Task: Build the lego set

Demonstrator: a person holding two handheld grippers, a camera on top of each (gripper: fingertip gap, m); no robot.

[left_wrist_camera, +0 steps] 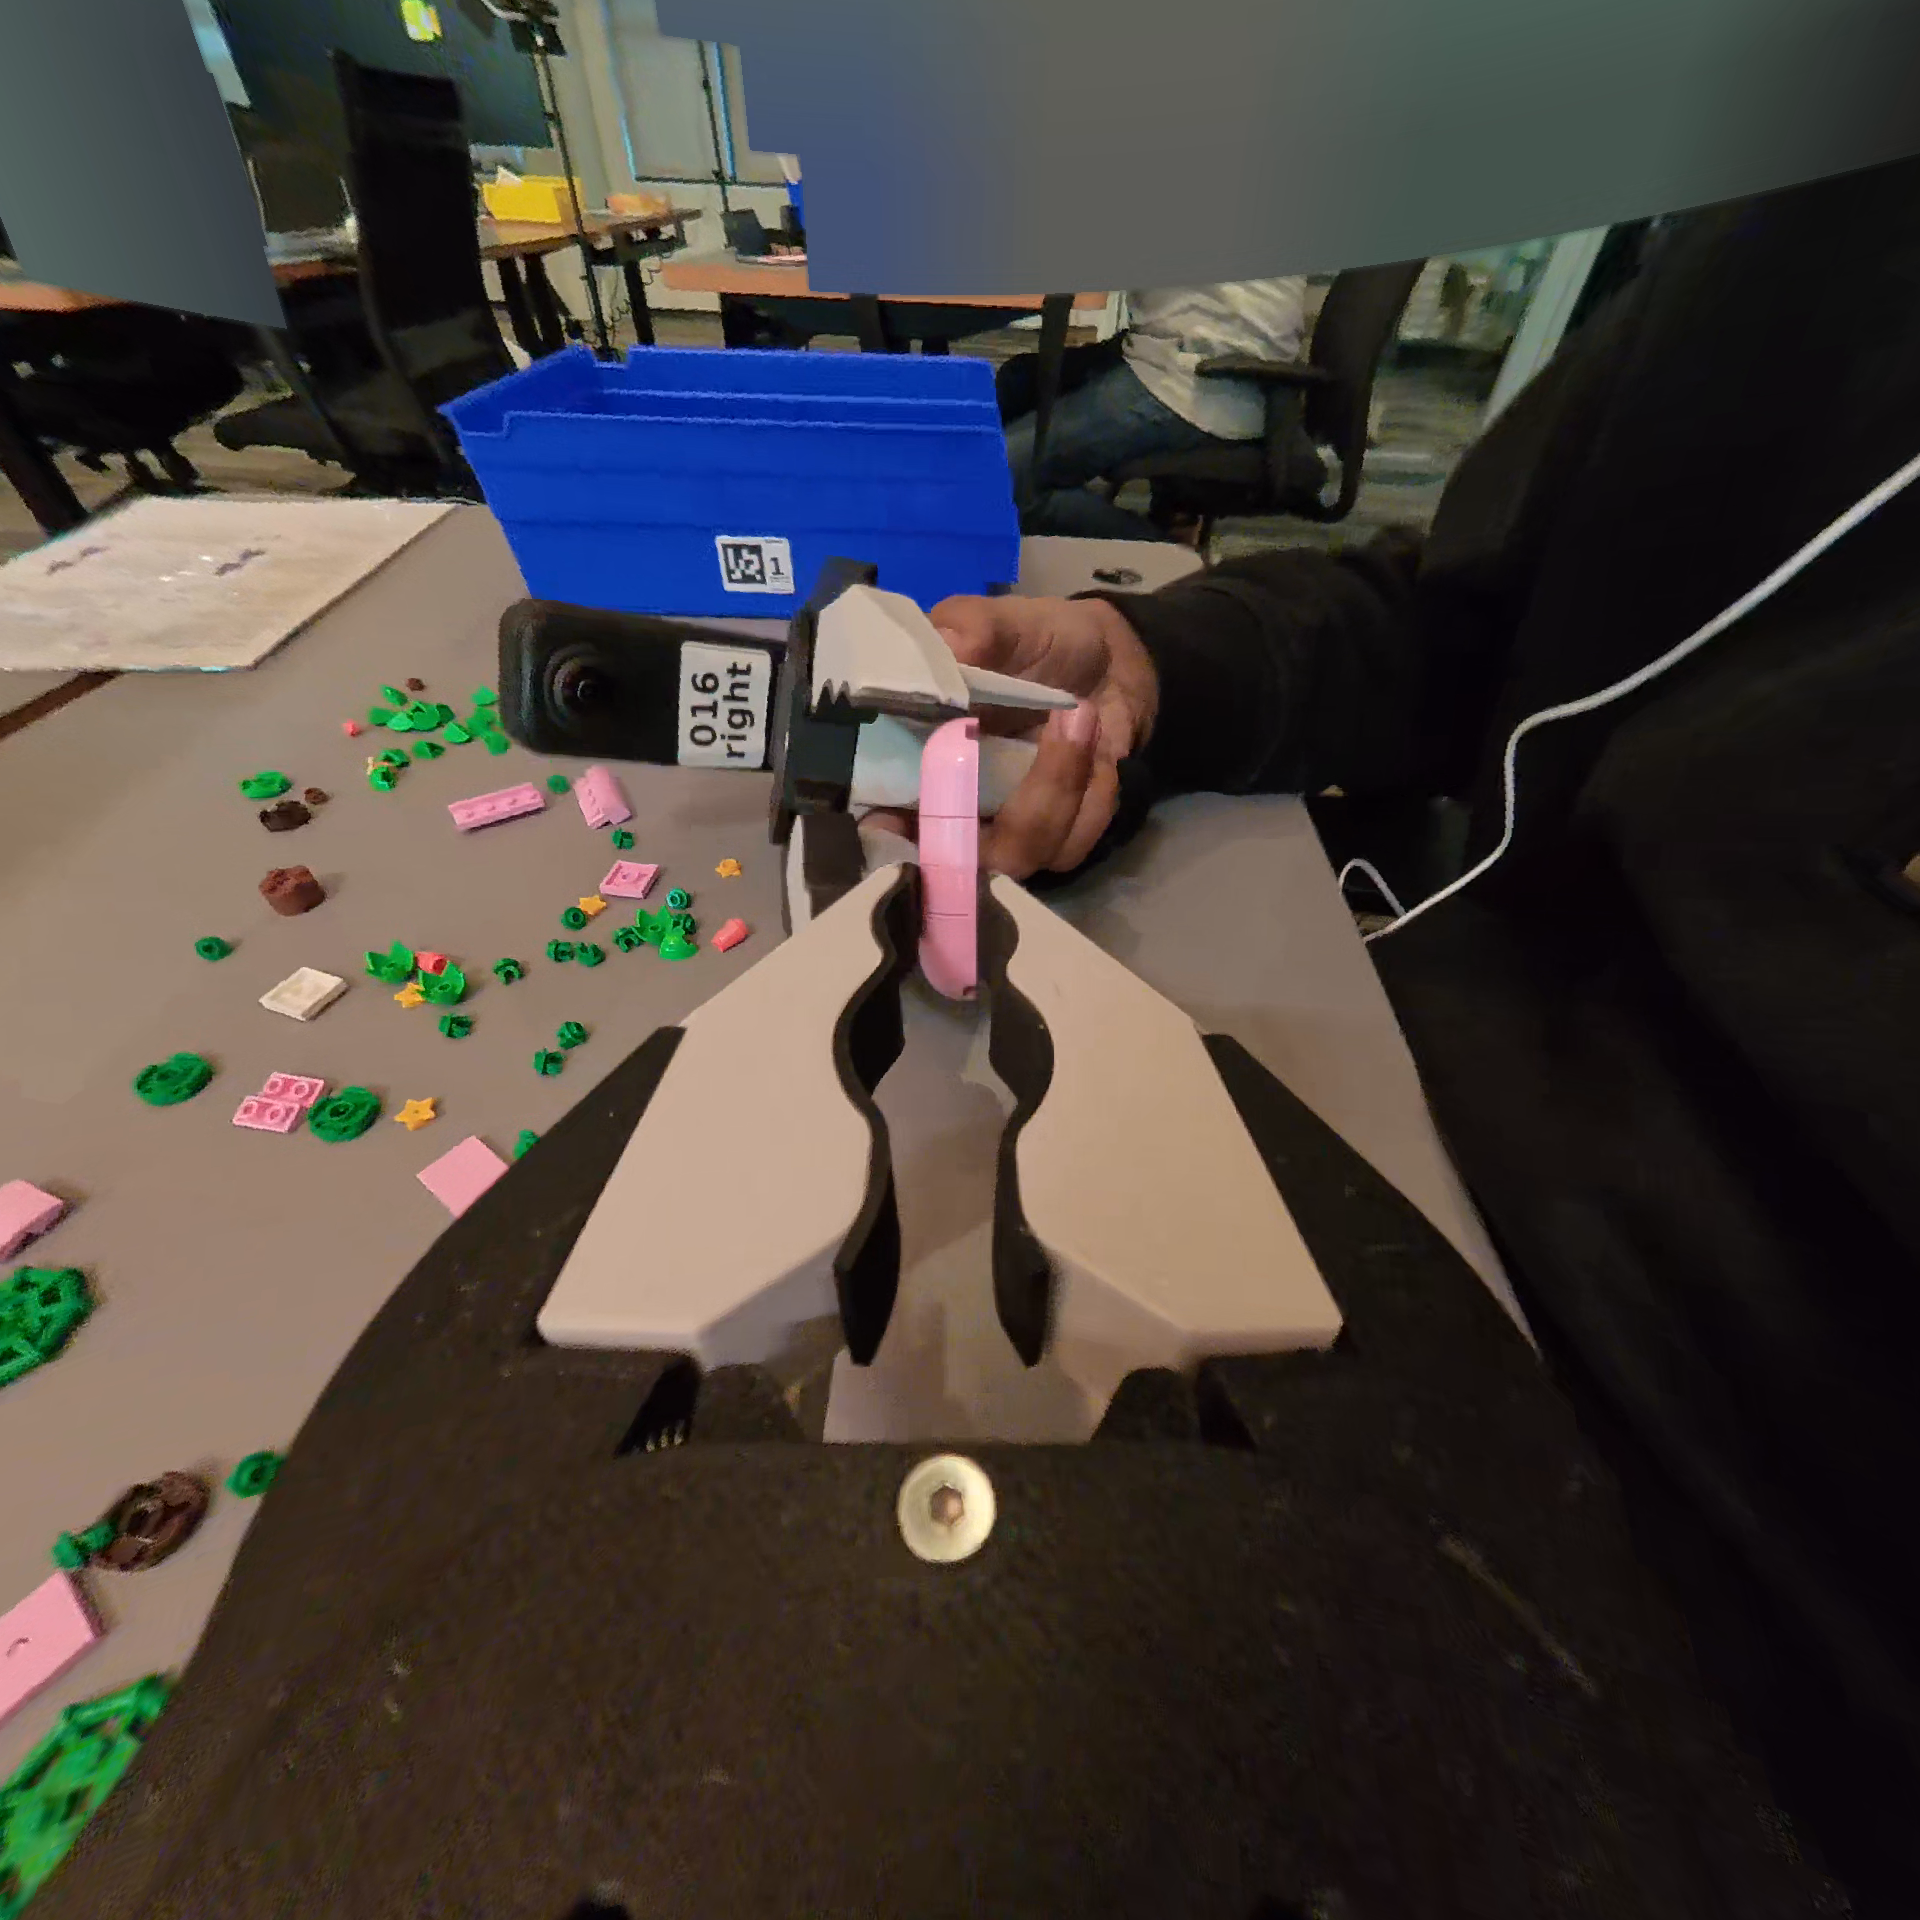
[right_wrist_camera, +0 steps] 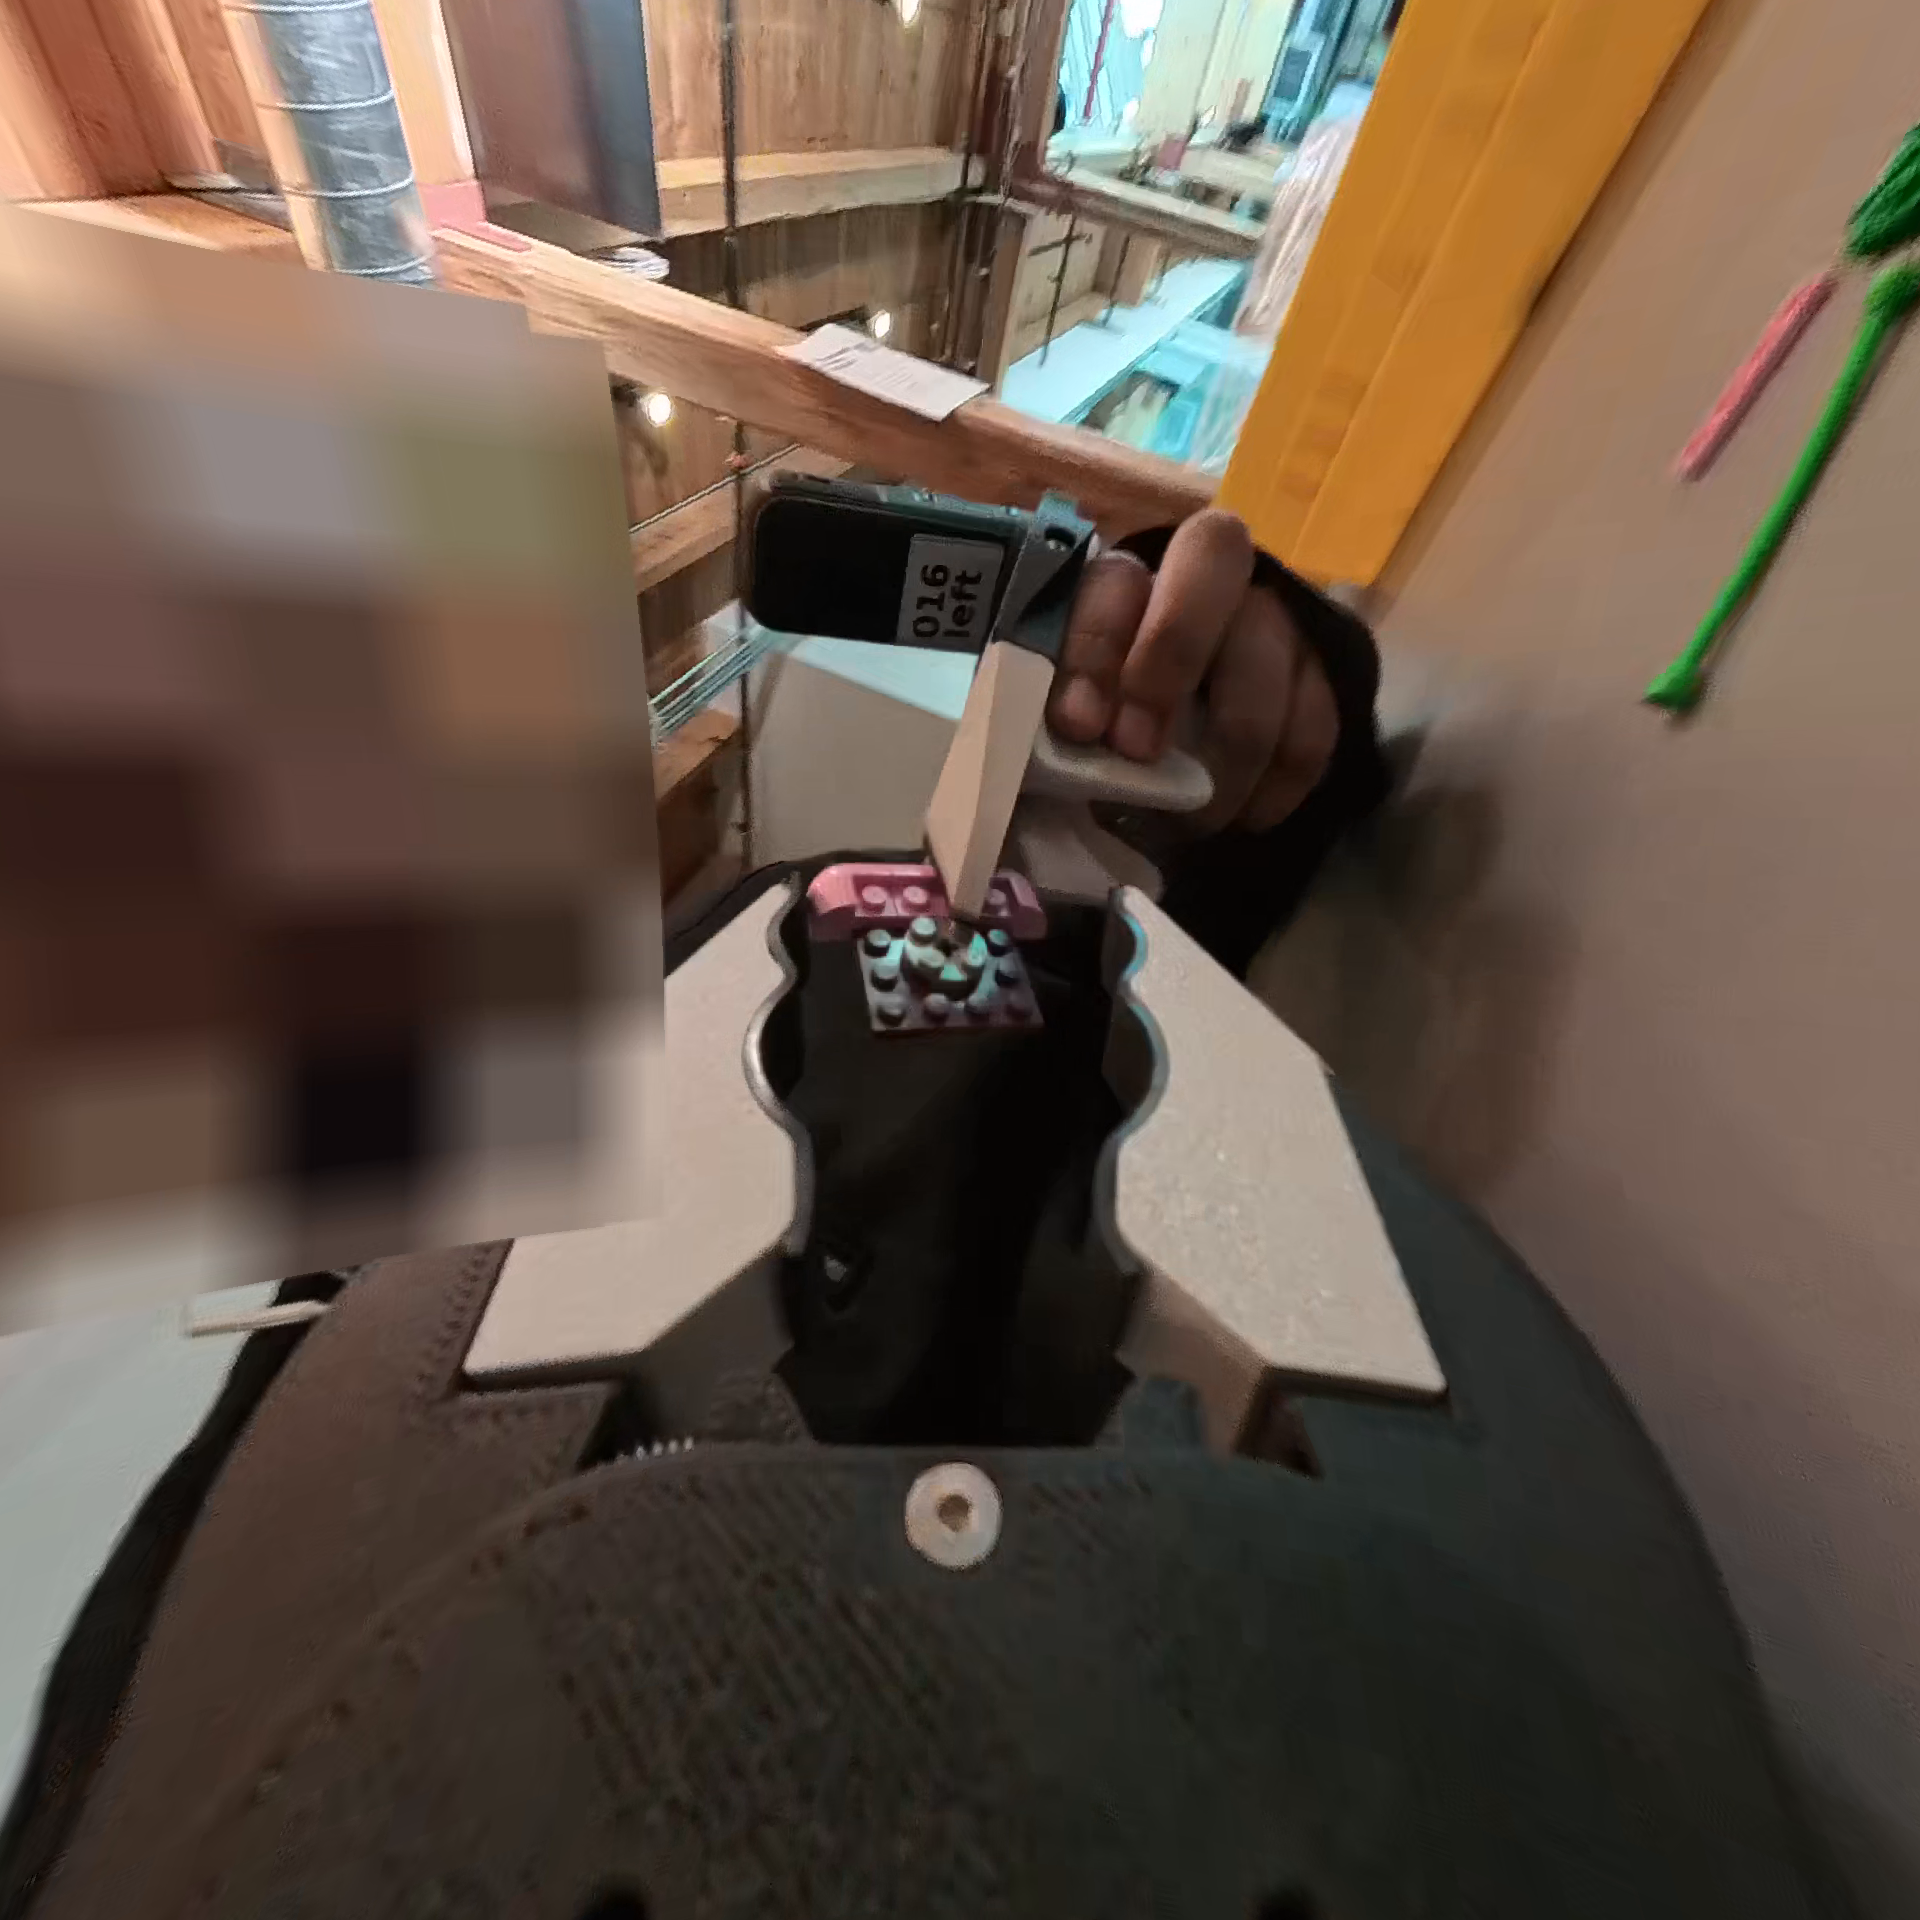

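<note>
My left gripper [left_wrist_camera: 951,909] is shut on a small pink lego assembly [left_wrist_camera: 951,831], seen edge-on and held upright above the grey table [left_wrist_camera: 156,862]. In the right wrist view the assembly [right_wrist_camera: 935,966] shows its studded face, a dark plate with a pink curved piece behind it. My right gripper [right_wrist_camera: 956,904] is open, with its jaws wide on either side of the assembly and not touching it. The same right gripper [left_wrist_camera: 1013,743], held by a hand, faces me in the left wrist view. One grey finger [right_wrist_camera: 982,779] of the left gripper comes down onto the assembly.
Loose green, pink, brown and white lego pieces [left_wrist_camera: 416,966] are scattered over the left of the table. A blue bin [left_wrist_camera: 727,468] stands at the back, with a white sheet [left_wrist_camera: 187,582] to its left. A black sleeve [left_wrist_camera: 1558,727] and a white cable [left_wrist_camera: 1558,717] fill the right. The grippers are tip to tip, or close to it.
</note>
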